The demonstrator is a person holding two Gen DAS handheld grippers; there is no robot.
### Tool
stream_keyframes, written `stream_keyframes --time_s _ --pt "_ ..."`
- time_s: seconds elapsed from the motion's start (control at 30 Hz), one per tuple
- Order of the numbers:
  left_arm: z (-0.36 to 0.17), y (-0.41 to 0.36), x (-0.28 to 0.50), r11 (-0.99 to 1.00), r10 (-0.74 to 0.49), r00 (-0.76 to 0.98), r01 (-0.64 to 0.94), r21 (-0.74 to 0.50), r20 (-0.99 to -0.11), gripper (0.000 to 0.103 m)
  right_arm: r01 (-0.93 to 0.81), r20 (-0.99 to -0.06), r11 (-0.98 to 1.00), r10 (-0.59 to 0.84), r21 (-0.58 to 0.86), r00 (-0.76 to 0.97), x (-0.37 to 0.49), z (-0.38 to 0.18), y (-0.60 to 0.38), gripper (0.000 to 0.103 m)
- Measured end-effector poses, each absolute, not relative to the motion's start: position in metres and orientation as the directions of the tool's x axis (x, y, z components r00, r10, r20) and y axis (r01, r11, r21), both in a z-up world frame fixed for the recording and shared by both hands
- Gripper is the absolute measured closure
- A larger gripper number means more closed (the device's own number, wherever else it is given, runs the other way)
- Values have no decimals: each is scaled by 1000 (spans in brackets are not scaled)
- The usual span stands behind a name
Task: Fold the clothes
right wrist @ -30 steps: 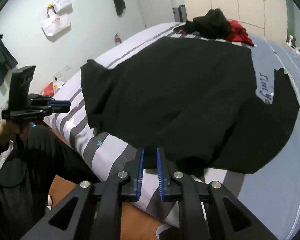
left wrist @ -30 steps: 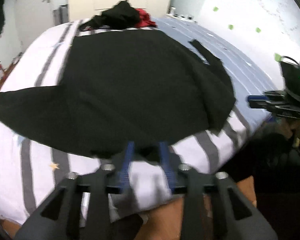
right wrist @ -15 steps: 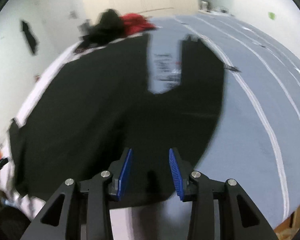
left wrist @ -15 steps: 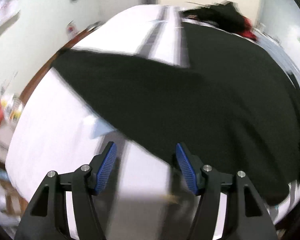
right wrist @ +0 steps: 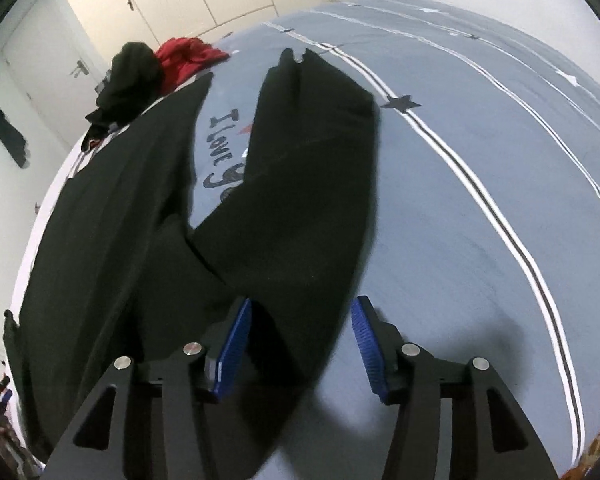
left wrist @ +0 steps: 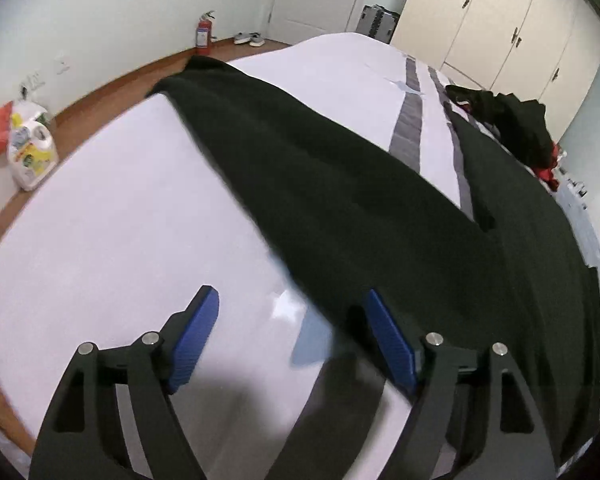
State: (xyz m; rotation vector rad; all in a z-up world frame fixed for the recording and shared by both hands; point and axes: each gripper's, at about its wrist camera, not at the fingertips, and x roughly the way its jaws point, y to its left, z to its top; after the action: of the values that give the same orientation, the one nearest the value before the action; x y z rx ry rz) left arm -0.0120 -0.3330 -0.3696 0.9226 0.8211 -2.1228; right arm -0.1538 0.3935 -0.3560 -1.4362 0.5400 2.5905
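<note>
Black cloth covers most of your view: the long-sleeved black garment (left wrist: 380,208) lies spread flat on the bed (left wrist: 120,240), one sleeve stretched across the white-and-grey striped side, the other sleeve (right wrist: 308,168) on the grey-blue side beside the printed lettering. At far left, on the wooden floor, a white detergent jug (left wrist: 32,152) stands next to a red bag; what either holds you cannot tell. Your left gripper (left wrist: 292,336) has its jaws wide, the sleeve's edge just at the right pad, nothing pinched. Your right gripper (right wrist: 300,344) has its jaws partly spread, the sleeve running between them untouched. Both pairs of jaws have just been opening; a second ago each faced the garment's hem from the bed's foot, nearly closed.
</note>
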Motion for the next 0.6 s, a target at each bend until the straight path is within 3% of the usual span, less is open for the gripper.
stream_keyframes --time_s 0.23,0.3,0.33,0.37,0.47,0.6 --pt "-384 -344 -55 -593 -365 -470 783 -189 -804 28 -308 -874 -936 2 169 -486 -178 -372 383 50" --pt "-384 -343 -60 -616 -383 -479 770 -168 -790 51 -308 -871 -937 10 164 -492 -178 -372 382 51" --pt "-382 -343 -61 -620 -392 -478 769 -159 -786 83 -301 -868 -941 15 156 -496 -177 -372 381 52" --pt "-381 -344 -61 -622 -400 -478 768 -151 -782 97 -288 -864 -946 18 148 -503 -176 -372 380 62" --pt "-372 -350 -52 -607 -411 -510 771 -191 -756 100 -286 -852 -947 26 147 -523 -176 -366 384 92" --pt "-347 -357 -34 -596 -478 -517 785 -170 -710 100 -314 -810 -934 50 168 -584 -166 -341 398 97"
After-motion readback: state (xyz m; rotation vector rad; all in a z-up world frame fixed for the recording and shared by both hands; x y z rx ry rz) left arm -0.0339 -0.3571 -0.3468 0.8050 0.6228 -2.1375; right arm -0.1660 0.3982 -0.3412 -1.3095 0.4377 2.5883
